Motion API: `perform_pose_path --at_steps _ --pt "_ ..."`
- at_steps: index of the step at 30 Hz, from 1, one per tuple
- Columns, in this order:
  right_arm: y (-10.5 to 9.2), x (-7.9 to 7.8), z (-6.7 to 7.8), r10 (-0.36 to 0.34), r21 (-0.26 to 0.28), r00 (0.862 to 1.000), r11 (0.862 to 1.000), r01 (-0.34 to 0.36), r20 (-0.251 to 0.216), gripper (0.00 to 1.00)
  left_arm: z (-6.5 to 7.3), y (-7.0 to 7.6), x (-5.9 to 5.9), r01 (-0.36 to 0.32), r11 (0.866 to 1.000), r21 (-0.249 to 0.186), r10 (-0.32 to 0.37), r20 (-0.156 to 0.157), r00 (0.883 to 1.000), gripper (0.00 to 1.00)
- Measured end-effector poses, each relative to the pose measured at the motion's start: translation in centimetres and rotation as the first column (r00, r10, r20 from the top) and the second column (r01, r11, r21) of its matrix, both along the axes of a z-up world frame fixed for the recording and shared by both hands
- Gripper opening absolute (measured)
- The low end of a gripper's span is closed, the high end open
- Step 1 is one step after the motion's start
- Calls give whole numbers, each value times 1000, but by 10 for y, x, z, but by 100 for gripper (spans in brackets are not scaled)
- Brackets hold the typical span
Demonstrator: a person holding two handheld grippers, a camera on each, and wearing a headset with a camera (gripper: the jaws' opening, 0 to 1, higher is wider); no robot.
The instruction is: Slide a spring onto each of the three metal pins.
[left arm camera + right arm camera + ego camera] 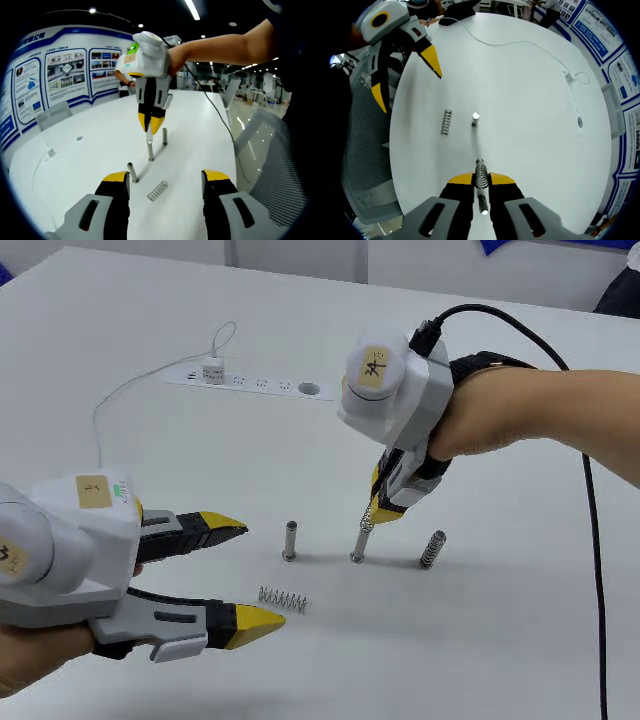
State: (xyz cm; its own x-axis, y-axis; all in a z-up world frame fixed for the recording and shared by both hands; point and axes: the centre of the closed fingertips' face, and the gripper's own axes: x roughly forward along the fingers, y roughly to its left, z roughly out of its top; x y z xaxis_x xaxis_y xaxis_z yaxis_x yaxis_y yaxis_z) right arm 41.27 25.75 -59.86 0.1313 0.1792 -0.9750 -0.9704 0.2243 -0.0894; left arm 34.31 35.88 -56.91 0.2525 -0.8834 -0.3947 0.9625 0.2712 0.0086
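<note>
Three metal pins stand in a row on the white table (pixel 120 350). The left pin (pixel 290 540) is bare. Over the middle pin (pixel 357 546) my right gripper (pixel 384 510) points down, shut on a spring (pixel 367 519) whose lower end meets the pin's top. The right pin (pixel 432 549) wears a spring. A loose spring (pixel 283 598) lies flat in front of the left pin. My left gripper (pixel 245 575) stands open just left of it, holding nothing. In the right gripper view the held spring (pixel 481 174) sits between the yellow fingertips (pixel 462 179). The loose spring (pixel 157 190) lies between my open left jaws.
A white power strip (pixel 250 382) with a plugged charger (pixel 213 370) and thin white cable lies at the back. A black cable (pixel 590 540) runs down the right side. The person's forearm (pixel 560 410) reaches in from the right.
</note>
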Motion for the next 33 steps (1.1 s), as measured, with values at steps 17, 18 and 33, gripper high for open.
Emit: perform_pose_path --at_steps 17,18,33 --pt "1 -3 -30 -14 -20 998 1000 13 -57 12 -3 3 2 -16 1000 4 16 -9 1000 59" --pt "2 -4 -33 -15 -22 998 1000 14 -63 12 -3 4 2 -17 1000 6 17 -10 1000 58" --pt "3 -3 -64 -22 -48 998 999 19 -57 12 -6 5 2 -18 1000 14 18 -12 1000 58"
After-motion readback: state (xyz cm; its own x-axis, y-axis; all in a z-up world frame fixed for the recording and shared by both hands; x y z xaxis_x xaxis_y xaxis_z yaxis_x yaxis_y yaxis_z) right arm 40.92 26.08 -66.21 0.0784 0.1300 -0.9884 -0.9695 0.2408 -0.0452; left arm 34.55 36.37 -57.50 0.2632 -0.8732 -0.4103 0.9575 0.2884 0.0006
